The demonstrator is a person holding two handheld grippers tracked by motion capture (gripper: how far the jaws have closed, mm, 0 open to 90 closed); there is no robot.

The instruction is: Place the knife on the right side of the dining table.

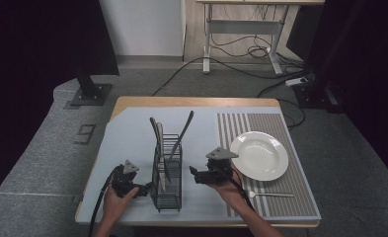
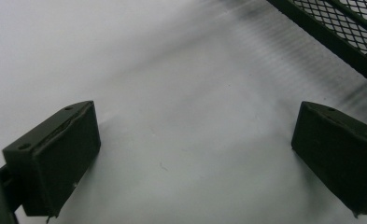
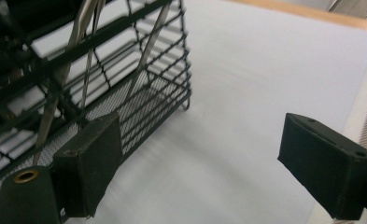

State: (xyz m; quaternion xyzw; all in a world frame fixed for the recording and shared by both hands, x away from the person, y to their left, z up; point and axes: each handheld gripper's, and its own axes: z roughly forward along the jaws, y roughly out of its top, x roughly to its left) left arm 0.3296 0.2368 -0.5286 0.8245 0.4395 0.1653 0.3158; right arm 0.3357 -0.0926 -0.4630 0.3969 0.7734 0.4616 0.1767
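Two grippers flank the black wire-mesh cutlery basket (image 1: 167, 173): left gripper (image 1: 143, 189) and right gripper (image 1: 193, 174) just beside it, both with jaws spread apart, holding nothing.

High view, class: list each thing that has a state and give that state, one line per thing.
Black wire cutlery basket: upright, holding three utensils.
Three metal utensils: standing tilted in basket.
White round plate: empty, on striped mat.
Metal spoon: lying flat on mat.
Left tool: open, empty.
Right tool: open, empty.
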